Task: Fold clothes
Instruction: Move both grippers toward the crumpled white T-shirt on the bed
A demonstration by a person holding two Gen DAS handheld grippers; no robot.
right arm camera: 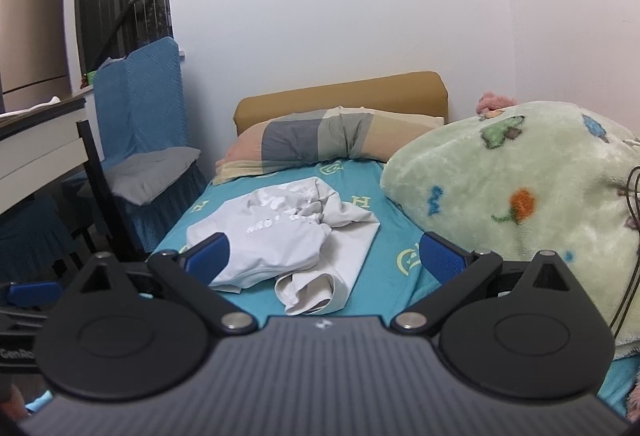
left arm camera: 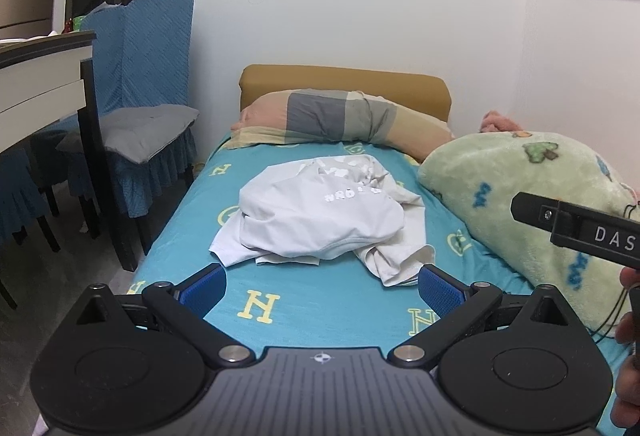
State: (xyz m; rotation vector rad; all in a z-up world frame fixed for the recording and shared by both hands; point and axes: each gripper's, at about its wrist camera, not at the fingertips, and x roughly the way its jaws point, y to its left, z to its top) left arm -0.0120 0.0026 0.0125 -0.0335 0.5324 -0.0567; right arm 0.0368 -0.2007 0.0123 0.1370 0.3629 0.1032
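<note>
Clothes (left arm camera: 326,214) lie crumpled mid-bed (left arm camera: 328,310), straight ahead of both grippers, left (left arm camera: 322,288) and right (right arm camera: 326,256) (each wide open, holding nothing), with the loose near fold seemingly closer to the right.

A crumpled shirt (left arm camera: 320,212) lies in the middle of the bed (left arm camera: 320,316), with a smaller bunched garment (left arm camera: 400,260) touching its near right side. Behind them a pillow (left arm camera: 340,116) rests across the far edge of the bed, against the headboard (left arm camera: 344,76). A heaped blanket (left arm camera: 540,188) occupies the bed's right edge. Beside the left edge stands a chair (left arm camera: 144,92) with a cushion (left arm camera: 136,132) on its seat, and a surface (left arm camera: 36,76) is left of the chair. Both the left gripper (left arm camera: 322,290) and the right gripper (right arm camera: 326,256) hover over the bed's near edge, before the clothes.
</note>
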